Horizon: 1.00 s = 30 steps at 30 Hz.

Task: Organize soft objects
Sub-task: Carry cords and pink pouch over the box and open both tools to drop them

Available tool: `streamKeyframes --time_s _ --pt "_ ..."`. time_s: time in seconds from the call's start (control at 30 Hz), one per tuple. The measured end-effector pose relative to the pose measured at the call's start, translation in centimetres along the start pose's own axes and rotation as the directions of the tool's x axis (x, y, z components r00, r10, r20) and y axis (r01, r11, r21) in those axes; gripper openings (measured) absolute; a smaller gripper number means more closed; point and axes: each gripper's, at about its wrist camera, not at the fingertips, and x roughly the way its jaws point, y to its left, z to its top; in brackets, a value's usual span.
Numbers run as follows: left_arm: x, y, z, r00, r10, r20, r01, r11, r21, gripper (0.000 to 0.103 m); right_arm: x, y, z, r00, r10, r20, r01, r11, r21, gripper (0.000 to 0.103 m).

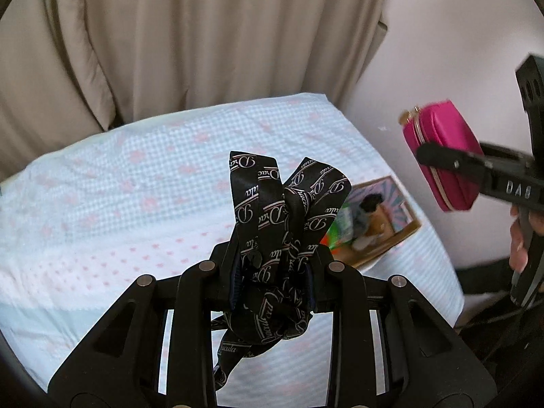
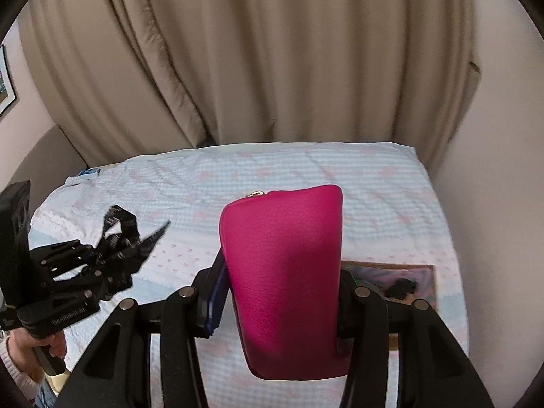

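Observation:
My left gripper [image 1: 273, 272] is shut on a black printed ribbon scarf [image 1: 289, 210] and holds it above the bed [image 1: 119, 183]. The scarf loops stand up past the fingers and a tail hangs below. My right gripper [image 2: 282, 292] is shut on a magenta zip pouch [image 2: 289, 272] and holds it up above the bed. The pouch [image 1: 442, 159] and right gripper [image 1: 448, 163] also show at the right of the left wrist view. The left gripper [image 2: 112, 258] with the scarf [image 2: 125, 234] shows at the left of the right wrist view.
A shallow cardboard box [image 1: 380, 224] with small items inside lies on the bed's right side, near the wall; it also shows in the right wrist view [image 2: 408, 272]. Beige curtains [image 1: 204, 34] hang behind the bed. A wall [image 1: 459, 34] bounds the right.

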Motion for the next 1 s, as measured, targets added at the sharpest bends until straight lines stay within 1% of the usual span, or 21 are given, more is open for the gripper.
streamKeyframes --time_s 0.07,0.1,0.23,0.47,0.57,0.7,0.8,0.9,1.0 --pt "0.5 -2.4 0.4 1.0 0.018 0.0 -0.018 1.0 -0.003 0.025 -0.8 -1.8 -0.5 1.0 -0.005 -0.004 0.005 1.0 0.004 0.045" --pt "0.7 -3.4 0.5 1.0 0.024 -0.001 -0.024 1.0 -0.007 0.025 -1.0 -3.3 -0.8 1.0 -0.001 -0.011 0.001 1.0 0.015 0.045" --pt "2.5 -7.7 0.6 0.999 0.044 -0.014 -0.044 0.998 -0.042 0.025 -1.1 -7.3 -2.2 0.999 0.006 -0.042 -0.004 0.999 0.039 0.045" --pt "7.8 -13.2 0.0 0.995 0.07 -0.066 -0.076 0.991 -0.108 0.025 1.0 -14.0 -4.5 0.995 0.032 -0.09 -0.026 0.997 0.068 0.045" --pt "10.5 -14.4 -0.1 0.993 0.071 -0.096 -0.083 0.988 -0.132 0.025 2.2 -16.0 -5.2 0.993 0.045 -0.105 -0.037 0.996 0.079 0.045" --pt "14.4 -15.2 -0.4 0.988 0.074 -0.138 -0.097 0.981 -0.17 0.025 4.9 -18.4 -6.1 0.988 0.074 -0.138 -0.058 0.991 0.117 0.045" --pt "17.8 -15.6 -1.0 0.98 0.084 -0.181 -0.117 0.977 -0.18 0.025 7.3 -19.8 -7.0 0.981 0.095 -0.168 -0.07 0.986 0.154 0.045" --pt "20.7 -15.7 -1.7 0.972 0.094 -0.216 -0.132 0.976 -0.171 0.025 9.7 -21.0 -8.1 0.976 0.11 -0.187 -0.075 0.98 0.186 0.045" --pt "23.6 -15.8 -2.7 0.961 0.084 -0.263 -0.133 0.976 -0.174 0.025 12.3 -22.3 -9.4 0.968 0.12 -0.218 -0.068 0.971 0.23 0.045"
